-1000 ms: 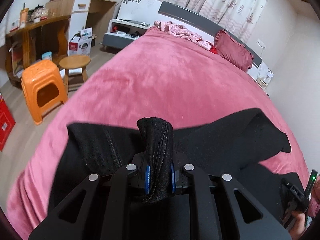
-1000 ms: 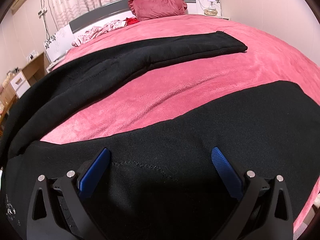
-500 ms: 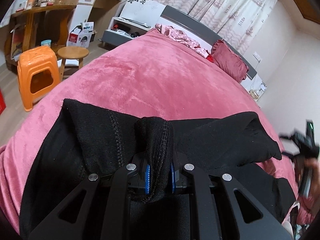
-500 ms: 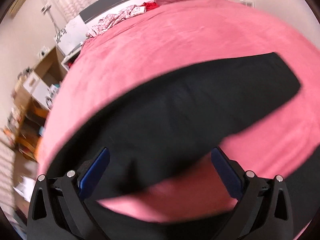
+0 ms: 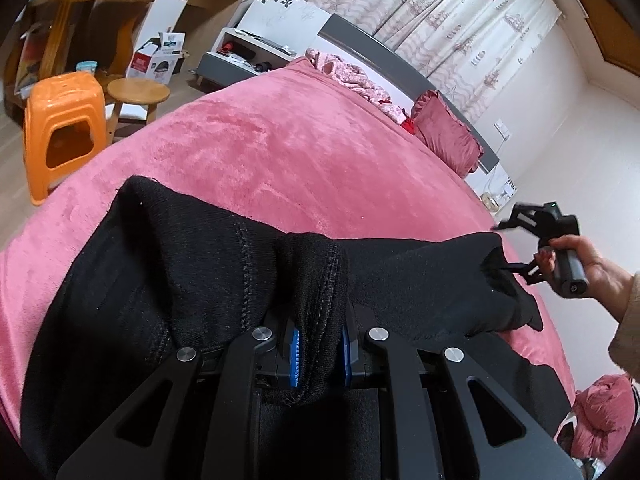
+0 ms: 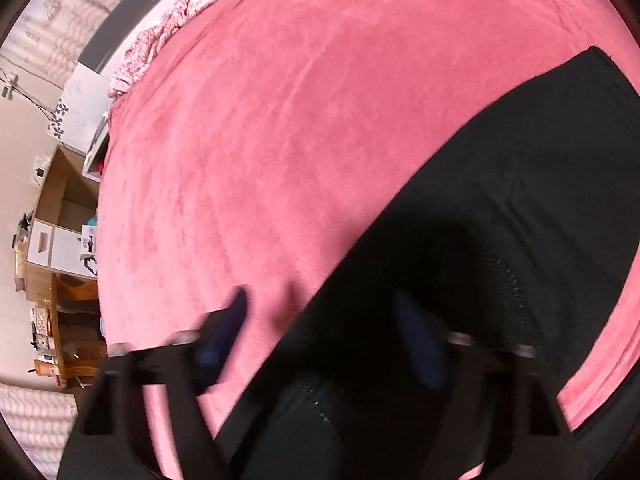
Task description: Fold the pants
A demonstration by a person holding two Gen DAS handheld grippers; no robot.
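At the far left stand an orange stool [image 5: 60,120] and a round wooden stool [image 5: 138,94], beside the pink bed [image 5: 280,152]. The black pants [image 5: 168,280] lie across the near part of the bed, directly in front of my left gripper [image 5: 319,350]. This gripper is closed on a raised fold of the pants, which stands up between its blue pads. Further right, the cloth stretches to my right hand [image 5: 588,264], which holds the right gripper [image 6: 324,336] just beside the cloth's end. In its own blurred view, its jaws have just been closing and are half apart; the pants [image 6: 480,240] lie under them, and I cannot tell if they touch.
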